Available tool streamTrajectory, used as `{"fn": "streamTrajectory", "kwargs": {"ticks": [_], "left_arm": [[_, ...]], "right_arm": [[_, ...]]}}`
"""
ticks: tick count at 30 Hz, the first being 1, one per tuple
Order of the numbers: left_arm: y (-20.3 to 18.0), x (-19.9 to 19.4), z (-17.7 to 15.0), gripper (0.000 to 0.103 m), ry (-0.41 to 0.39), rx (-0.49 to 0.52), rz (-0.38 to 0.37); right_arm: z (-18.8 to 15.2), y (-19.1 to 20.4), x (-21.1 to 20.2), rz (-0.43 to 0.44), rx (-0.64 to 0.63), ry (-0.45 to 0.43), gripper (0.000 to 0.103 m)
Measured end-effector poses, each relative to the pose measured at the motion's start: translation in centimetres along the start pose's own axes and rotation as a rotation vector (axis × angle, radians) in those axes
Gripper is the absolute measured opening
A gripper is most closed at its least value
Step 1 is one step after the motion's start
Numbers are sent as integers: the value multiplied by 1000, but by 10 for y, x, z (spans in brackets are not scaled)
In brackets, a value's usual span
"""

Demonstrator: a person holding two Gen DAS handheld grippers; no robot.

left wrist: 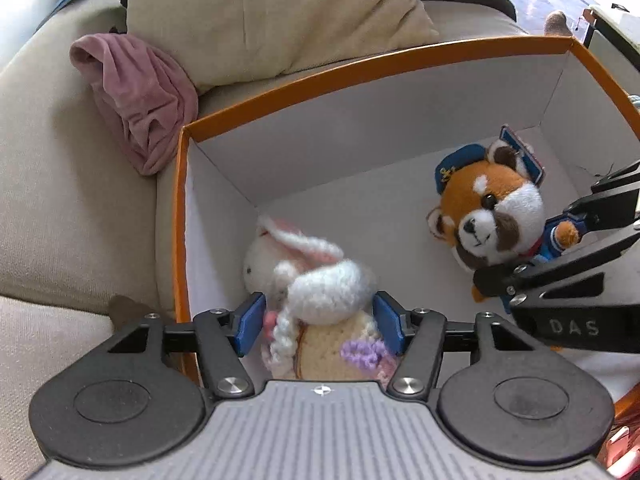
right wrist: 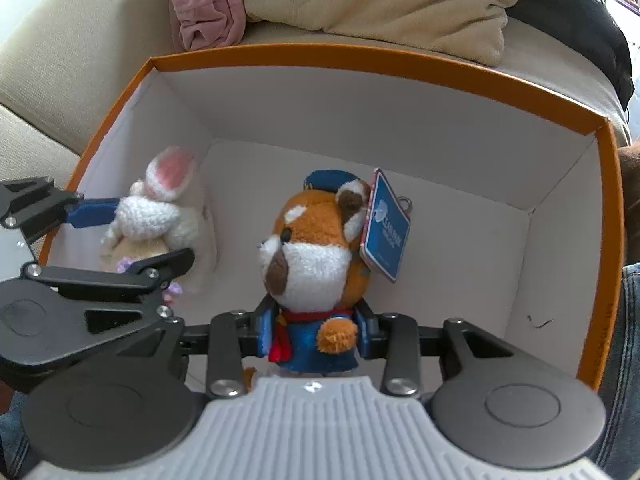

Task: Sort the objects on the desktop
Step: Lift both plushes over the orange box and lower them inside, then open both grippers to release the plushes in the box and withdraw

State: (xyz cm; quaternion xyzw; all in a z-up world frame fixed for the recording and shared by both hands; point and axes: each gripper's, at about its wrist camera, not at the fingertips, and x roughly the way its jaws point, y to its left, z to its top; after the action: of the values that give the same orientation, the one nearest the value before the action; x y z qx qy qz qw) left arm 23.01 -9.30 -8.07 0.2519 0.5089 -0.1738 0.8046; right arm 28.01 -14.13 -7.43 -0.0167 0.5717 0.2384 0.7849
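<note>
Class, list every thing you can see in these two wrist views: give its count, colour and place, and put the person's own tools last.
Box: one, orange outside, white inside, on the sofa.
Crochet rabbit: one, white with pink ears, in the box at its left side, between the left tongs' pads.
Red panda plush: one, orange and white, blue cap and jacket, middle of the box, between the right tongs' pads.
Hang tag: one, blue, on the panda's head.
Cloth: one, pink, crumpled on the sofa behind the box.
Cushion: one, beige, behind the box.
Sofa: one, beige, under everything.
Left tongs: black, blue pads, around the rabbit.
Right tongs: black, blue pads, closed on the panda's body.
</note>
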Motion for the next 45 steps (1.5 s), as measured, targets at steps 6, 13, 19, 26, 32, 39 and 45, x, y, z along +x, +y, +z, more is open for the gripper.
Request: {"fn": "streamTrajectory", "kwargs": {"ticks": [6,13,19,26,32,39,45], "left_arm": [[15,-16,-5,73,-115,-85,-67],[22,-45,-9,73,-215,-99,-109],[35,-75,-22,73,-267,-86,-87],[78,-77,-48,73,-221,-176,-129],[105,-59,-59,73,-193,-284,-206],[105,-49,-69,66,-156,-287,-263],[107,-37,-72,38,-114,-310,-287]], "right_arm": [[-5,-2,-4,-3,2,-7,42],[-4,0,-7,-21,-7,-21,42],[8,21,4,19,-33,-14,40],[21,42,16,22,-18,-66,40],[33,58,22,2,-56,-95,40],[38,52,13,34,-70,-86,55],[19,56,-22,75,-191,-97,66]]}}
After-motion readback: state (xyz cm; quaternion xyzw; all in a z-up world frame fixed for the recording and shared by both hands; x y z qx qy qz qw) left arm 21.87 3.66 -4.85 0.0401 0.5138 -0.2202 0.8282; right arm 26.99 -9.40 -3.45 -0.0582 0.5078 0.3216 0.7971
